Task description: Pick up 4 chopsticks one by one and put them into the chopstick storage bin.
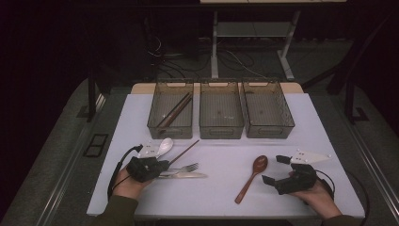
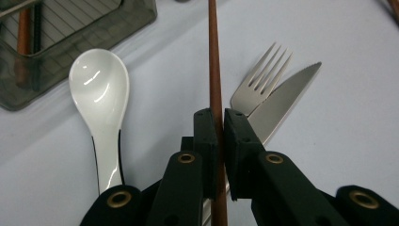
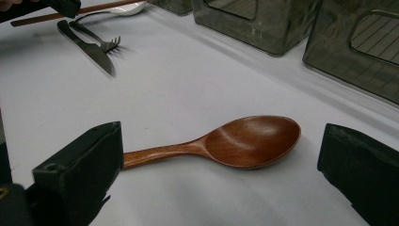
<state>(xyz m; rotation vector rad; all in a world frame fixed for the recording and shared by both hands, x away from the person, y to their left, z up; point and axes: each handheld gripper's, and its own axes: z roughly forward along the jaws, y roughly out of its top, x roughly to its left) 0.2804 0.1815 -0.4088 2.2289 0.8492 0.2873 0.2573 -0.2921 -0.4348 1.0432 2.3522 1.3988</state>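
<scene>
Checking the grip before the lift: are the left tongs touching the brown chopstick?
Touching. The left gripper view shows the left tongs shut on the brown chopstick, both jaws pressed against its sides with no gap.

Glossy white spoon, probably ceramic; wooden chopstick; metal fork.

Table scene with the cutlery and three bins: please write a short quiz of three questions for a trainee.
1. True or false: the left gripper is shut on a chopstick.
2. What lies between the right gripper's open jaws?
A. fork
B. wooden spoon
C. knife
3. Which bin already holds chopsticks?

Key:
1. True.
2. B, the wooden spoon.
3. The left bin; the chopsticks lie in it.
</scene>
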